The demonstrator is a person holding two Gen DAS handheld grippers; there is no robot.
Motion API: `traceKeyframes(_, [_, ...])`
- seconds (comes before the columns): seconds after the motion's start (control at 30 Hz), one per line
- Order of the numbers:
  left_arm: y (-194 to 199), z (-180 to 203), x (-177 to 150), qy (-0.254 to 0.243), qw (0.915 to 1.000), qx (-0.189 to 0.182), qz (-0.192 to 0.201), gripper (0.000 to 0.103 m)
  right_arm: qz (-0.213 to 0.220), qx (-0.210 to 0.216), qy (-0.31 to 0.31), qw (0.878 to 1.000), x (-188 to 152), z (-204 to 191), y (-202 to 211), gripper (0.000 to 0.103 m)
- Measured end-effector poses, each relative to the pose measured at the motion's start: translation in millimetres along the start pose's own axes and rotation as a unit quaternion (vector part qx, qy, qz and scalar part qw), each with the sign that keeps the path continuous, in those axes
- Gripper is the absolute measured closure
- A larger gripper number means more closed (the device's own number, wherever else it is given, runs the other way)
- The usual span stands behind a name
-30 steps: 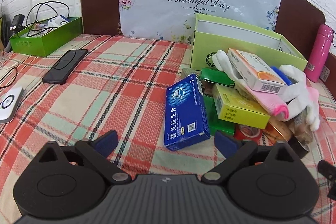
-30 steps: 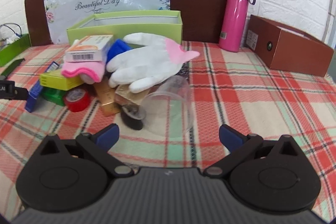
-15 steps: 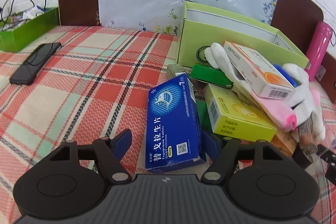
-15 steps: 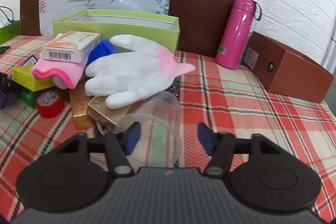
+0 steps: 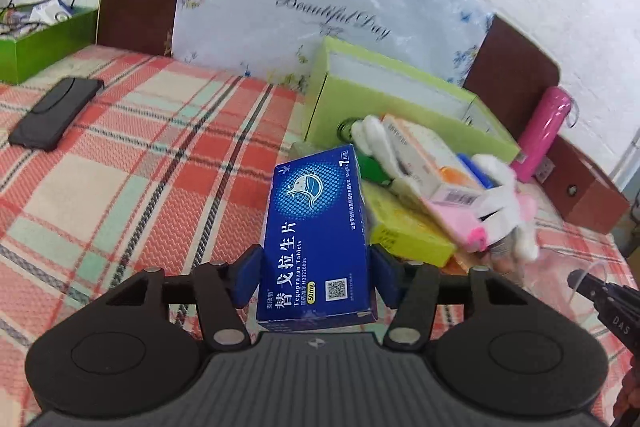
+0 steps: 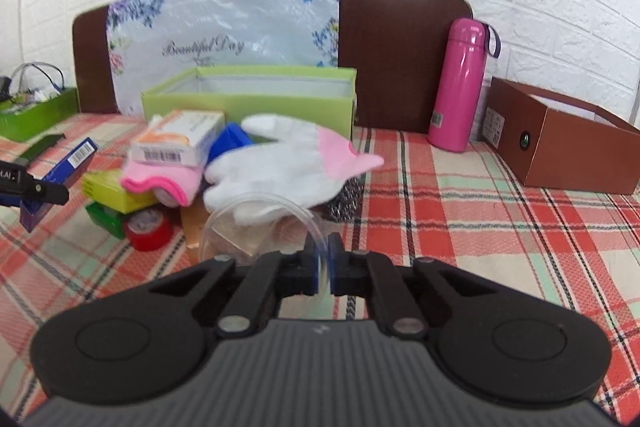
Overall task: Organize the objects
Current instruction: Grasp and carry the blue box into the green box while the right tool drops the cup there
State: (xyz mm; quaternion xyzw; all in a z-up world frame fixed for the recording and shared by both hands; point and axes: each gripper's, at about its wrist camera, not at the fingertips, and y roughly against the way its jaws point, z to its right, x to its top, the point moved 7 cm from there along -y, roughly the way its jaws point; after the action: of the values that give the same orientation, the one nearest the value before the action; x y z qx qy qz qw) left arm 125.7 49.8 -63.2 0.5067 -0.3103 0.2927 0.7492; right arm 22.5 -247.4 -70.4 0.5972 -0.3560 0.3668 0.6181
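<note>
Left wrist view, centre frame: flat blue cardboard tablet box point(image 5: 318, 239) with white lettering, tilted up off red plaid cloth point(image 5: 132, 167), left gripper point(image 5: 316, 277) closing, pads against both long sides. Right wrist view, lower centre: right gripper point(image 6: 322, 267) clenched on clear plastic cup point(image 6: 260, 227) wall.

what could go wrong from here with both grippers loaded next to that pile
The right gripper pinches only the thin rim of the clear plastic cup, which could buckle or slip. The left gripper is closing on the blue medicine box at its near end; the box may tilt.
</note>
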Motion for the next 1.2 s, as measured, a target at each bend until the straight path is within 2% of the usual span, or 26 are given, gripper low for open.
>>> traceKeyframes(0.13, [27,14,24,-0.016,0.9991,-0.024,0.031,0.043,0.029,0.030,-0.015,0.999,22,-1,17,0.099])
traceKeyframes(0.27, [31,38,56,-0.031,0.9964,-0.054,0.058,0.043,0.056,0.063,-0.026,0.996,53,-3,17,0.099])
traceKeyframes(0.37, [22,58,81,-0.046,0.9939,-0.071,0.071,0.043,0.080,0.072,-0.015,0.994,82,-7,7,0.099])
traceKeyframes(0.5, [-13,71,111,-0.031,0.9941,-0.084,0.062,0.043,0.094,0.078,-0.016,0.992,121,-6,-21,0.099])
traceKeyframes(0.63, [-57,78,138,-0.028,0.9959,-0.071,0.048,0.043,0.088,0.079,-0.020,0.993,155,-6,-66,0.099])
traceKeyframes(0.77, [-101,89,154,-0.038,0.9975,-0.056,0.022,0.043,0.061,0.072,-0.013,0.995,173,-10,-120,0.099])
traceKeyframes(0.93, [-140,87,165,-0.043,0.9985,-0.035,0.003,0.043,0.019,0.061,0.013,0.998,169,-19,-183,0.099])
traceKeyframes(1.1, [-164,85,172,-0.048,0.9984,-0.030,-0.007,0.043,-0.013,0.054,0.048,0.997,165,-35,-221,0.098])
traceKeyframes(1.17, [-171,83,173,-0.045,0.9986,-0.026,-0.014,0.039,-0.023,0.050,0.068,0.996,165,-40,-231,0.095])
traceKeyframes(1.2, [-174,83,173,-0.041,0.9987,-0.025,-0.018,0.033,-0.028,0.048,0.077,0.995,165,-42,-234,0.088])
